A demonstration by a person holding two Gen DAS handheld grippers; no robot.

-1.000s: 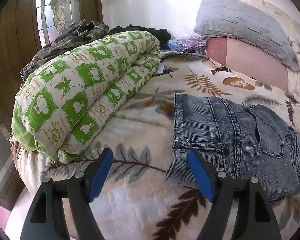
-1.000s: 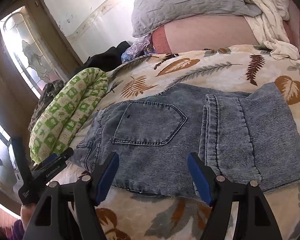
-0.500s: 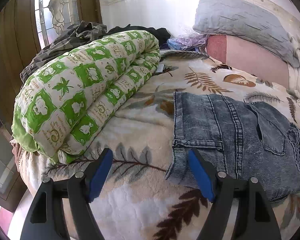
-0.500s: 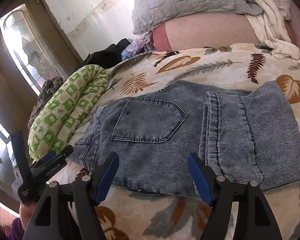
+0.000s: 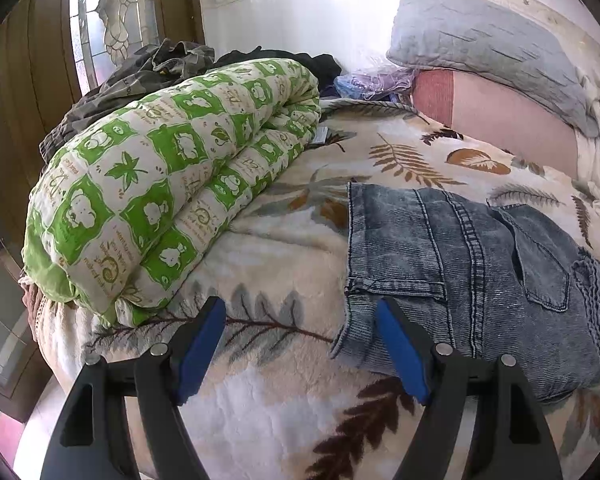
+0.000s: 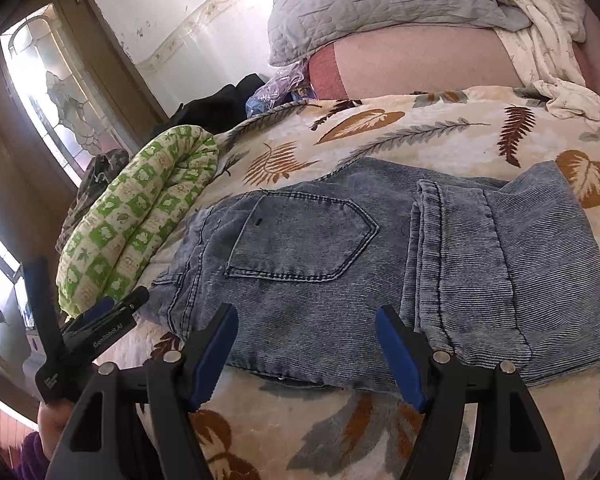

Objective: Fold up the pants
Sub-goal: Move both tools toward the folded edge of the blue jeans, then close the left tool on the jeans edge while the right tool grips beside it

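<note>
The blue denim pants (image 6: 380,248) lie folded on the leaf-print blanket, back pocket up, with the leg ends laid over their right part. In the left wrist view the pants (image 5: 480,264) lie at the right. My left gripper (image 5: 300,344) is open and empty, just short of the pants' near left corner; it also shows in the right wrist view (image 6: 112,316) at the lower left. My right gripper (image 6: 306,348) is open and empty, over the pants' near edge.
A rolled green-and-white quilt (image 5: 160,200) lies left of the pants. A grey pillow (image 6: 372,0) and pink bolster (image 6: 412,64) lie at the head of the bed. Dark clothes (image 5: 156,68) are piled by the window. The bed's near edge runs below both grippers.
Both grippers have drifted slightly; the pants sit a little lower in the right wrist view. Both stay open and the pants have not moved.
</note>
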